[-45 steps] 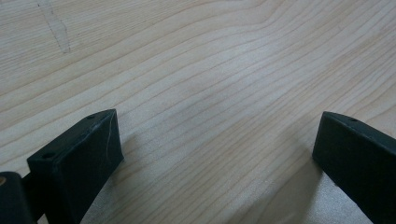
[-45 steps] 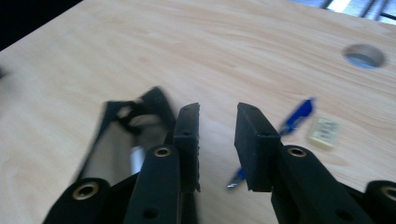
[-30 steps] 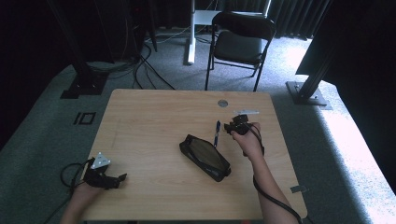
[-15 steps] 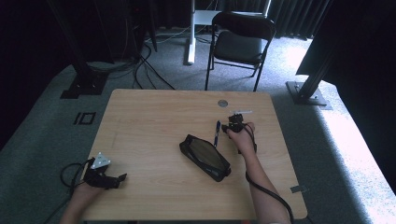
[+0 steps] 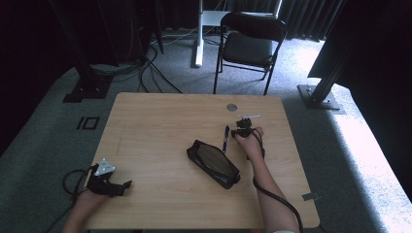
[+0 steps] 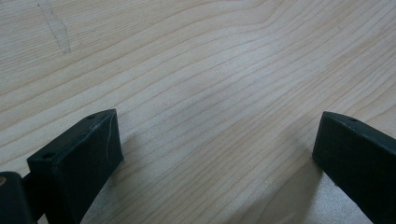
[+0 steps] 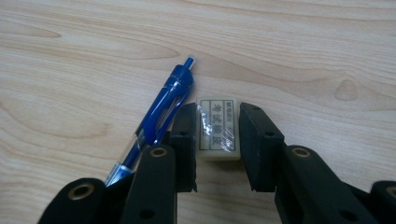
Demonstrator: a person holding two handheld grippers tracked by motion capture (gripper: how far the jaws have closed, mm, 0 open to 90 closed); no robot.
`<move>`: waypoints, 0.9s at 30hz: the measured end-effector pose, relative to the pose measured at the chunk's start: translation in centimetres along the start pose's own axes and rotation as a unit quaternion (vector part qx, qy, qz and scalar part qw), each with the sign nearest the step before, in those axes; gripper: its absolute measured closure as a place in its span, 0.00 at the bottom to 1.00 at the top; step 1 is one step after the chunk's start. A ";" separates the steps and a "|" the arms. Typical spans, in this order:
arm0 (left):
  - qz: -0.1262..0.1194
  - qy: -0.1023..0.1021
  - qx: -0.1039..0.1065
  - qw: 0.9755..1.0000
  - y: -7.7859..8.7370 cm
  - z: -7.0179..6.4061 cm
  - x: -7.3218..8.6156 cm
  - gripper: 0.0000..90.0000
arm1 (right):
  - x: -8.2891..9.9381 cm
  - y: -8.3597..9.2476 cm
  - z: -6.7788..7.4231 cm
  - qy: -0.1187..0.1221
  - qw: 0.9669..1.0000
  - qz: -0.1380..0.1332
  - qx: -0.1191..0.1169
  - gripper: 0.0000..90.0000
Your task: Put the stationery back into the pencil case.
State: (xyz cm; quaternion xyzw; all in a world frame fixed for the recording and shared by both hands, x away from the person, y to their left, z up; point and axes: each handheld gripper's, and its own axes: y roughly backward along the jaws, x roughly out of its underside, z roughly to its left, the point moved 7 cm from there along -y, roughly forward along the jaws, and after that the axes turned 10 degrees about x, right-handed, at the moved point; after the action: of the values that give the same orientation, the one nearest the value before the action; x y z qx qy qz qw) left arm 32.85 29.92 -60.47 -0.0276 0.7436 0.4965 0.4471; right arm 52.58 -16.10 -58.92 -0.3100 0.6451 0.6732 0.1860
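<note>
Now, your left gripper (image 5: 127,185) rests near the table's (image 5: 160,121) front left corner, jaws spread wide with bare wood between them; leave it parked. Mid-table lies the open black pencil case (image 5: 214,163). Beyond it, your right gripper (image 7: 216,140) has just been closing on the white eraser (image 7: 217,129), both pads against its sides. The blue pen (image 7: 156,122) touches the left jaw, so lift straight up to avoid dragging it.

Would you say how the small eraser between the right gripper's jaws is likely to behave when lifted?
The eraser is a small block, so probably light and firm. Its glossy wrapper may slip against the pads. Its flat sides sit square between the right gripper jaws, so it seems unlikely to roll.
</note>
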 end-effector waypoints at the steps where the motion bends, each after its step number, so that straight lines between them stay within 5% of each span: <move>1: 0.000 0.000 0.000 1.000 0.0 0.0 0.0 0.02 | 0.0 0.2 0.0 0.000 1.000 -0.001 -0.001 0.76; 14: 0.000 0.000 0.000 1.000 0.0 0.0 0.0 0.02 | -0.3 3.1 -0.9 0.012 1.000 -0.012 -0.011 0.76; 27: 0.000 0.000 0.000 1.000 0.0 0.0 0.0 0.02 | -0.8 7.8 1.3 0.047 0.996 -0.045 -0.067 0.76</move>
State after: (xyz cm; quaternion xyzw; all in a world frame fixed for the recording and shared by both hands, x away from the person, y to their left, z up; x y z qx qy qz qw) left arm 32.85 29.92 -60.47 -0.0274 0.7436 0.4965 0.4470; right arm 47.84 -15.52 -52.55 -0.3820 0.5919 0.6904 0.1646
